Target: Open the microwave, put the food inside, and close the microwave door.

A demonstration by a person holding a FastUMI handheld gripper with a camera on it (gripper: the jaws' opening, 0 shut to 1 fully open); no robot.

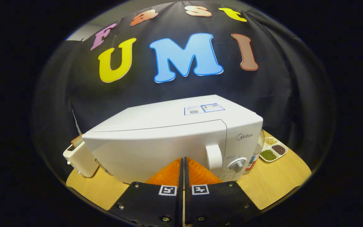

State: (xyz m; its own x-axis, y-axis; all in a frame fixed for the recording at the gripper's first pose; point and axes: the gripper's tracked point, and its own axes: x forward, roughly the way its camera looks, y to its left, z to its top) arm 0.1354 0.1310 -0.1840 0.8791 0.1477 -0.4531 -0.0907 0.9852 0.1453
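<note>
Nothing done yet: the microwave [175, 138] sits closed on the table [273, 186], its handle [214, 156] just ahead-right of the gripper [183, 164] (fingers pressed together, empty), so opening, loading and closing remain

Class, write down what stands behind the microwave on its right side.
A bottle stands behind the microwave, mostly hidden by it; a tray of beans lies beyond. The gripper jaws are shut, empty.

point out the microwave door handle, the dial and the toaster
microwave door handle [214, 156], gripper view, middle of the white grip just ahead of the shut claw [183, 162]
dial [237, 164], gripper view, centre of the round knob
toaster [80, 160], gripper view, its white side wall
</note>
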